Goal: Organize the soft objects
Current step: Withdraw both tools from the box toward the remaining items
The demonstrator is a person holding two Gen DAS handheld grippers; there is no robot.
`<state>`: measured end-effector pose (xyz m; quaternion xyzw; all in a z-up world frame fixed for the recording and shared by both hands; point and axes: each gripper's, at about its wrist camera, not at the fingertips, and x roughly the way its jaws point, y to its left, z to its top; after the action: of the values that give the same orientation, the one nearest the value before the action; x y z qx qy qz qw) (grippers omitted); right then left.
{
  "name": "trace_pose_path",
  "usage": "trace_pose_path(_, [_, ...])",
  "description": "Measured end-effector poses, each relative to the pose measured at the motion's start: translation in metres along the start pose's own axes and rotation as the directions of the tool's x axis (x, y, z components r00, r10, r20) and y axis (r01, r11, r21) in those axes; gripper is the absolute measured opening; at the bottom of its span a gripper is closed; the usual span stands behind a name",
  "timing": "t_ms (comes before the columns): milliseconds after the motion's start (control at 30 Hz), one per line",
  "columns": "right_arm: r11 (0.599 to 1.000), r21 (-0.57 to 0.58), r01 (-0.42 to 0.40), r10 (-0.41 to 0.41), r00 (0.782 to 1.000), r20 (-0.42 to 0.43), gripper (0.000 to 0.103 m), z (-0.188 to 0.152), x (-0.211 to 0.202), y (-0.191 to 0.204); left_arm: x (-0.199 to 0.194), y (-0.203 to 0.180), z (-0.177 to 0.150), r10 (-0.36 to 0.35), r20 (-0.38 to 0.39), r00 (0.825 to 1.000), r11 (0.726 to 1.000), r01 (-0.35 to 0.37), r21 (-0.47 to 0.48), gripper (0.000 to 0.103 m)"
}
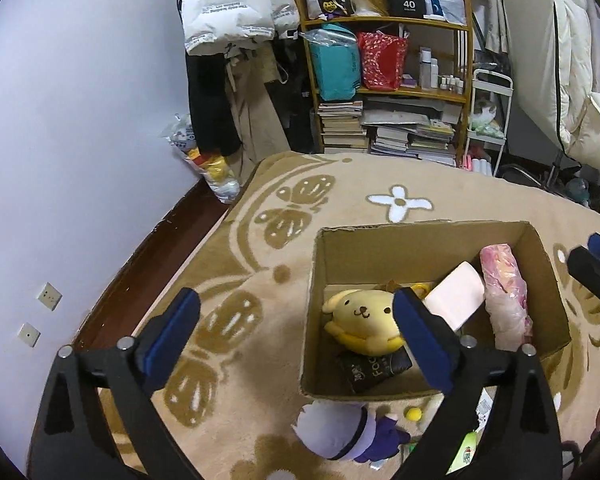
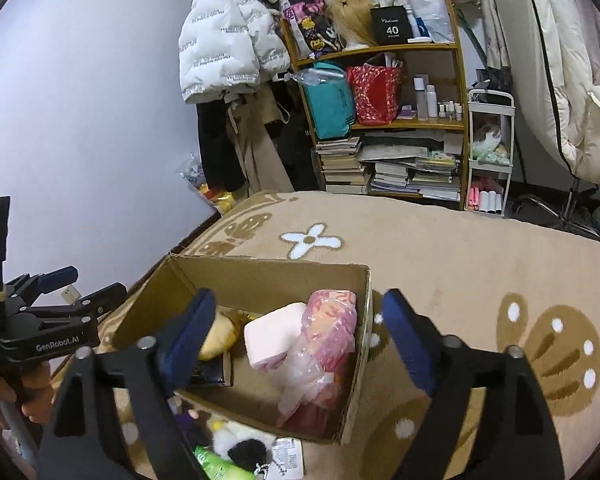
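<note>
An open cardboard box (image 1: pixel 428 236) (image 2: pixel 268 270) stands on the beige rug. Inside lie a yellow dog plush (image 1: pixel 360 318) (image 2: pixel 220 336), a pale pink block (image 1: pixel 456 294) (image 2: pixel 274 334), a pink bundle in clear plastic (image 1: pixel 504 292) (image 2: pixel 328 340) and a dark pouch (image 1: pixel 374 372). A purple and white plush (image 1: pixel 348 432) and a small yellow ball (image 1: pixel 413 414) lie on the rug before the box. A black and white plush (image 2: pixel 236 446) and a green packet (image 2: pixel 220 468) lie there too. My left gripper (image 1: pixel 296 316) (image 2: pixel 66 286) is open and empty above the box's left edge. My right gripper (image 2: pixel 296 332) (image 1: pixel 596 256) is open and empty over the box.
The patterned rug (image 1: pixel 380 184) ends at dark floor by the lilac wall (image 1: pixel 60 120). A wooden shelf (image 1: pixel 392 92) (image 2: pixel 384 120) with books, bags and bottles stands at the back. Hanging coats (image 1: pixel 228 12), a white cart (image 1: pixel 488 120) and a white duvet (image 2: pixel 572 60) flank it.
</note>
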<state>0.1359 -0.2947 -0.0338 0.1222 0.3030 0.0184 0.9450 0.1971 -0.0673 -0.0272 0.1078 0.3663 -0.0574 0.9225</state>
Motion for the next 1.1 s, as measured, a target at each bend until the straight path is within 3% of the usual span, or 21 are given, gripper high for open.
trace_pose_path(133, [1.000,0.014,0.005,-0.005,1.000,-0.004,0.102,-0.002,-0.014,0.001,-0.011,0.007,0.000,0.007,-0.008,1.000,1.000,-0.007,-0.009,0.100])
trace_pose_path(800, [1.000,0.013,-0.003,0.004,1.000,-0.020,0.102,-0.034,-0.072,0.036,-0.071,0.033,-0.039,0.000,-0.070,0.998,0.998,-0.005,-0.060,0.101])
trace_pose_path(1100, [1.000,-0.019,-0.005,0.004,0.998,-0.062,0.103,-0.053,-0.071,0.054,-0.070,0.041,-0.055,-0.009,-0.135,0.991,0.998,0.000,-0.064,0.101])
